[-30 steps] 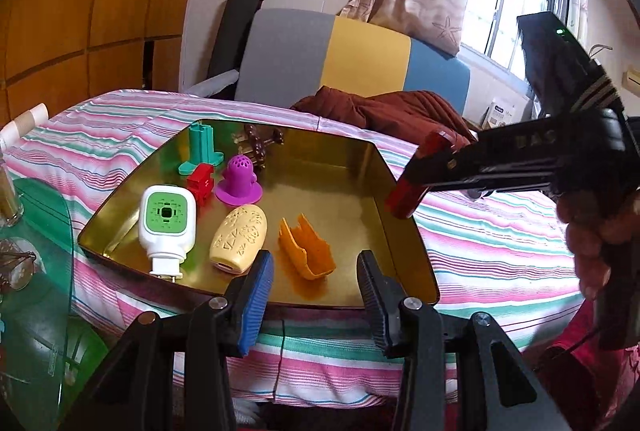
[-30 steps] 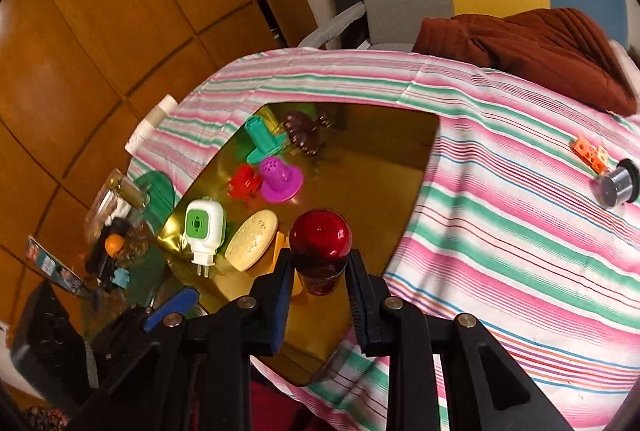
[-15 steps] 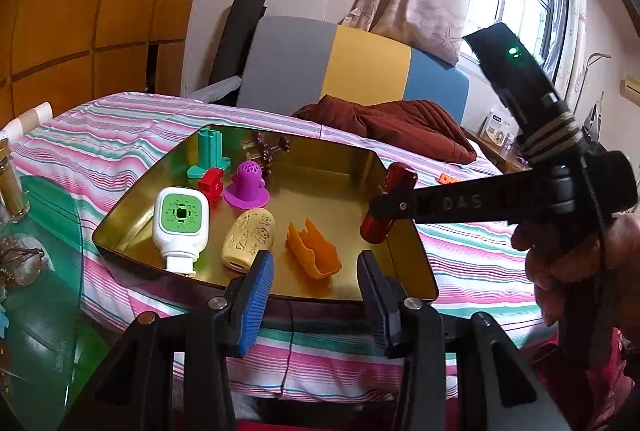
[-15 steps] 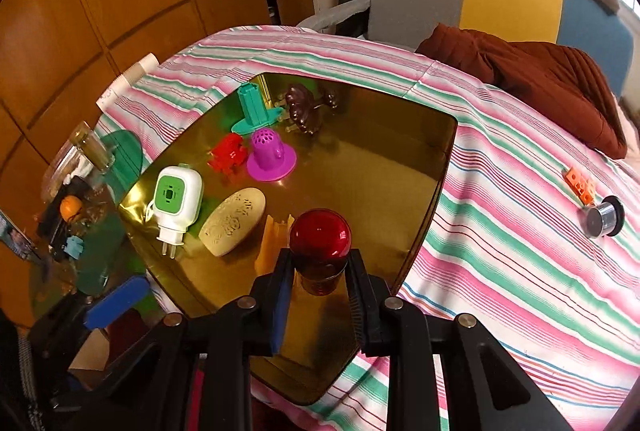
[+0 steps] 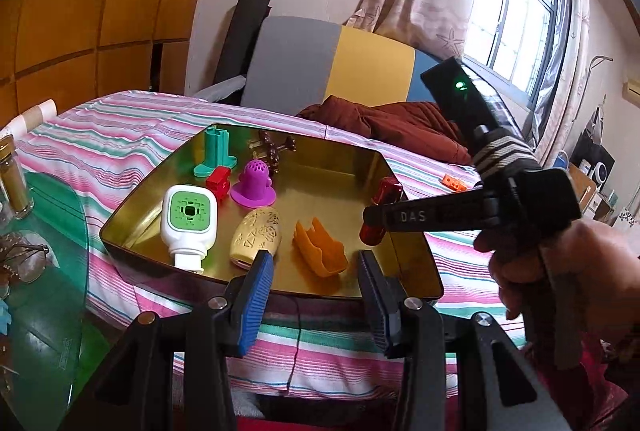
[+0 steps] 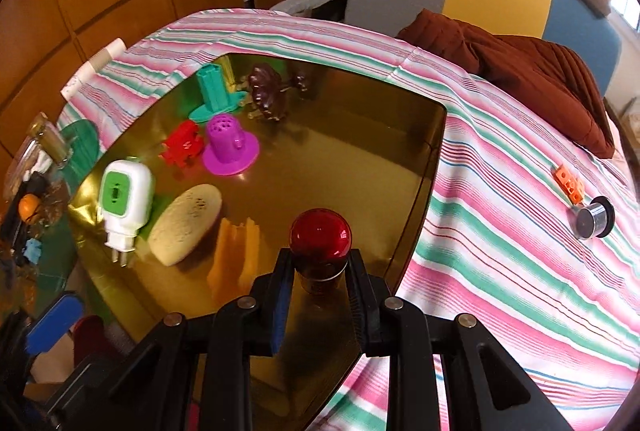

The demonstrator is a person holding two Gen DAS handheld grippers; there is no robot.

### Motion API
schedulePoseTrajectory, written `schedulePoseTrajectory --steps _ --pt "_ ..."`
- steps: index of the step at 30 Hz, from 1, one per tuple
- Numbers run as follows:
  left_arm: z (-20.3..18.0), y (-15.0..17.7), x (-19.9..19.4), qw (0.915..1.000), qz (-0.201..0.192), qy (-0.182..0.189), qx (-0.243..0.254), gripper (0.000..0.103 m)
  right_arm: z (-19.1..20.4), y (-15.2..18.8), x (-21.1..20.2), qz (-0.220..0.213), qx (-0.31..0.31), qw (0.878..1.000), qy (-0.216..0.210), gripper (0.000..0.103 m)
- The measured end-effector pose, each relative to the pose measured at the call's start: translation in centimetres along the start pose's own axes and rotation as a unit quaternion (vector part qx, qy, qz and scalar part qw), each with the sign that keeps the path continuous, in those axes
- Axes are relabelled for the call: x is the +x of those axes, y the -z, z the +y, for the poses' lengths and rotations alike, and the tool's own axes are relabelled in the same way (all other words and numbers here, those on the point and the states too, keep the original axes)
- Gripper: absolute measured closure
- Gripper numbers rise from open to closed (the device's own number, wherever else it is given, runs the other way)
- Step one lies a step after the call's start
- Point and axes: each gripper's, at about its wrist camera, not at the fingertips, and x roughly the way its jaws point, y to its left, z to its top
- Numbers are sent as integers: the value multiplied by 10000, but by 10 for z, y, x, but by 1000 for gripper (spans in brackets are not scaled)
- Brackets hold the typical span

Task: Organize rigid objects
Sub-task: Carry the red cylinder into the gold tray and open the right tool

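lower now, the right gripper [image 6: 319, 273] carries the glossy red round-capped bottle [image 6: 320, 238] over the gold metal tray [image 6: 340, 167]
right jaws clenched on it at lower centre; left gripper [image 5: 316, 295] released, empty

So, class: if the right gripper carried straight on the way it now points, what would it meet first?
Probably the bare floor of the gold tray. The right gripper, shut on the red bulb, points down into it; depth is uncertain.

The only letters that can be read are the white "DAS" on the long black finger of the right gripper [image 5: 375, 219], which reaches over the right side of the shiny gold metal tray [image 5: 414, 263].
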Motion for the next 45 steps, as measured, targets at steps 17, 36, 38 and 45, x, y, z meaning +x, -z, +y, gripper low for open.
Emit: schedulePoseTrajectory --steps 17,36,38,45 --pt "-5 2 4 9998 70 -47 152 59 -4 -16 17 -196 59 9996 169 49" --pt "-17 4 12 9994 187 16 298 59 -48 -5 -24 -673 592 9959 -145 40" --pt "-18 4 13 9994 188 3 286 59 -57 -2 -29 -710 672 9952 -108 39" --pt "-26 6 19 9986 282 -49 435 59 -96 10 -36 -690 990 9927 -50 37"
